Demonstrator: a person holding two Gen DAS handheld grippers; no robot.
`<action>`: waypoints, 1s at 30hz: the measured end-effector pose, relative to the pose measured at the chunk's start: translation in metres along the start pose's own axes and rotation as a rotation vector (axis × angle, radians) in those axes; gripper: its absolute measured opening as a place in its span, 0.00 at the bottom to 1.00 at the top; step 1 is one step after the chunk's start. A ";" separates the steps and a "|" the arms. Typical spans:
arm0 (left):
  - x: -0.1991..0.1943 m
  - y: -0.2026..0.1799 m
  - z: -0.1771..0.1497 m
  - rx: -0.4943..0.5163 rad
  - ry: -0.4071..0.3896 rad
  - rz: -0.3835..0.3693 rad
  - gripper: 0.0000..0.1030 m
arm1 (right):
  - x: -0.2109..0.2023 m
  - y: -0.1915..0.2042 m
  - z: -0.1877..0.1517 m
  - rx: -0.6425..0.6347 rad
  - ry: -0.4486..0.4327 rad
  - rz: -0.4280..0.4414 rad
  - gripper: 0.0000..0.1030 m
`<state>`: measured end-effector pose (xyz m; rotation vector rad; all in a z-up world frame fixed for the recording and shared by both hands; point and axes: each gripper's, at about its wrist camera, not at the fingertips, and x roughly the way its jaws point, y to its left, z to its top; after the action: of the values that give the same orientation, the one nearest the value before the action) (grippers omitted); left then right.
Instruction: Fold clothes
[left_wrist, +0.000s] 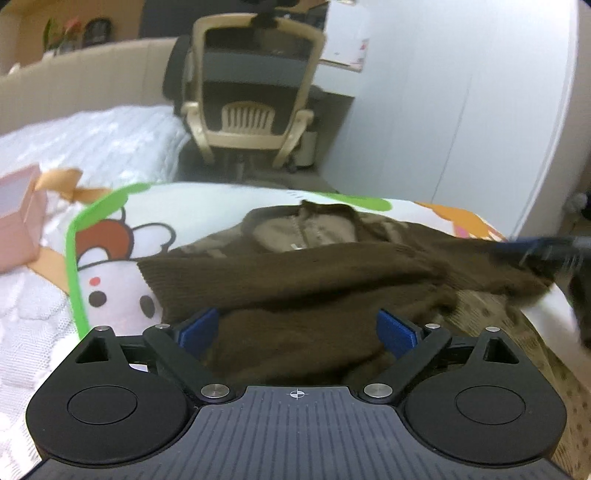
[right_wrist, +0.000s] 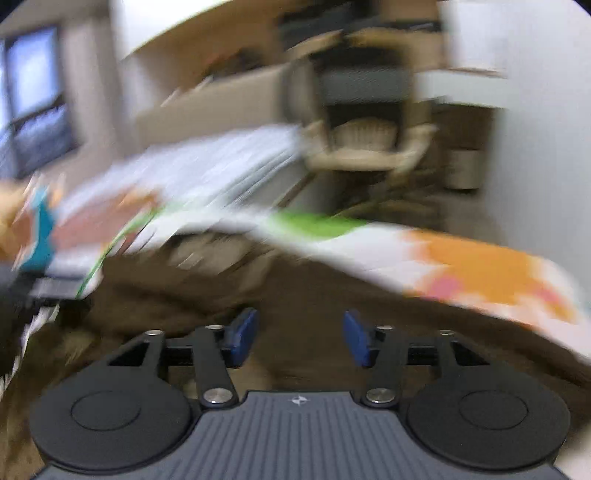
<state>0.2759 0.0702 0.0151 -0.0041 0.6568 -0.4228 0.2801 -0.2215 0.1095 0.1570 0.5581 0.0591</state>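
Left of frame, left wrist view: pink box (left_wrist: 18, 221) on the white bedspread (left_wrist: 92, 136), then the cartoon-print mat (left_wrist: 122, 240). Centre: brown knit sweater (left_wrist: 295, 273) spread on the mat, one sleeve folded across the chest, collar toward the top. Left tool (left_wrist: 299, 328) spread wide, empty, low over the near hem. Right edge: right tool (left_wrist: 546, 251), blurred there; in its own view (right_wrist: 301, 338) jaws stand apart, gripping nothing (heavy motion blur). Judgement: pinch the hem corners evenly, both layers, lift level so the sleeve fold holds
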 end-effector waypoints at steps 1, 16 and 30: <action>-0.002 -0.003 0.000 0.010 0.002 -0.007 0.94 | -0.018 -0.025 -0.001 0.044 -0.032 -0.093 0.60; -0.025 -0.002 -0.001 -0.031 0.007 0.041 0.96 | -0.023 -0.052 0.017 0.108 -0.105 -0.179 0.13; -0.050 0.018 -0.021 -0.124 -0.019 -0.061 0.97 | 0.069 0.250 0.093 -0.323 -0.052 0.431 0.16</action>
<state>0.2348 0.1086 0.0253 -0.1460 0.6649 -0.4394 0.3850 0.0196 0.1924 -0.0386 0.4485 0.5598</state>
